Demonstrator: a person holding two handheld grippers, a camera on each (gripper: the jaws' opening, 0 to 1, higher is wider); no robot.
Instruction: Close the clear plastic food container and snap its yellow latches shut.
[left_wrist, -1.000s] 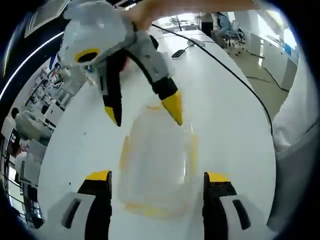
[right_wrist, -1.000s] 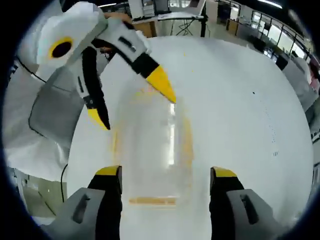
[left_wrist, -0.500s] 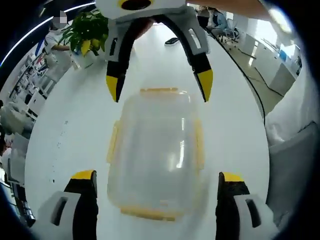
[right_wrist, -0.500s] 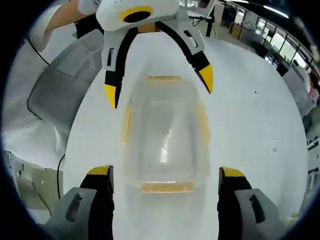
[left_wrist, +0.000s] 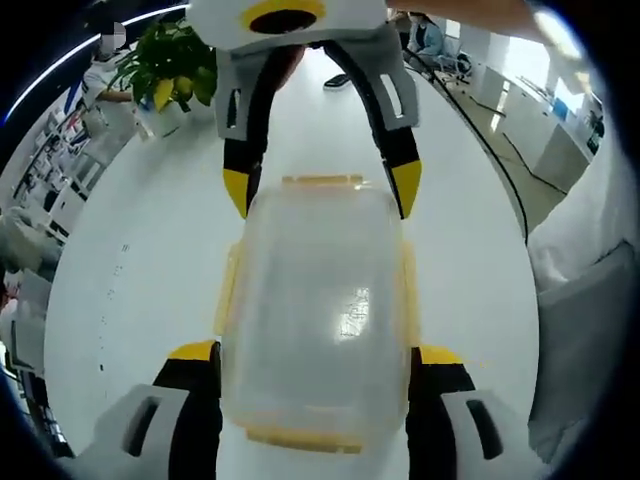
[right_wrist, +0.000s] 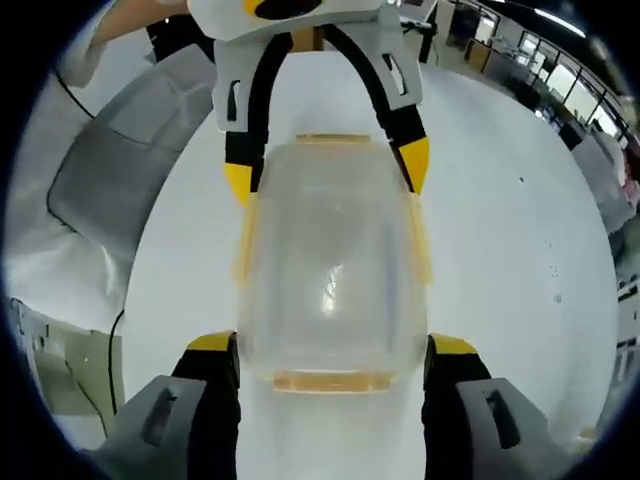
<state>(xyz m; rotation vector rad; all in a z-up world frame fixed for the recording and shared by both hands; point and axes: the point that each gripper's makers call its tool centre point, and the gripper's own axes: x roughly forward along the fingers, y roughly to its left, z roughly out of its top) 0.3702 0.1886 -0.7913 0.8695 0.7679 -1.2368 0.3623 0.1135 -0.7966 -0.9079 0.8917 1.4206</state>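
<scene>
Container (left_wrist: 315, 310) sits on the white counter (left_wrist: 130, 260), lid already on, between both tongs. The left tongs (left_wrist: 315, 360) and right tongs (right_wrist: 330, 350) are wide open, one at each end, hugging its sides without squeezing (probably to steady it). Yellow latches (right_wrist: 330, 381) look not yet snapped.

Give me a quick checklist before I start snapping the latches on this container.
1. Lid sits on container: looks ok.
2. Left hand-held gripper straddles one end, jaws on either side: ok.
3. Right hand-held gripper straddles the opposite end: ok.
4. Yellow latches snapped down: cannot tell.
5. Container flat on the table: ok.
6. Jaws actually touching the container: cannot tell.
</scene>
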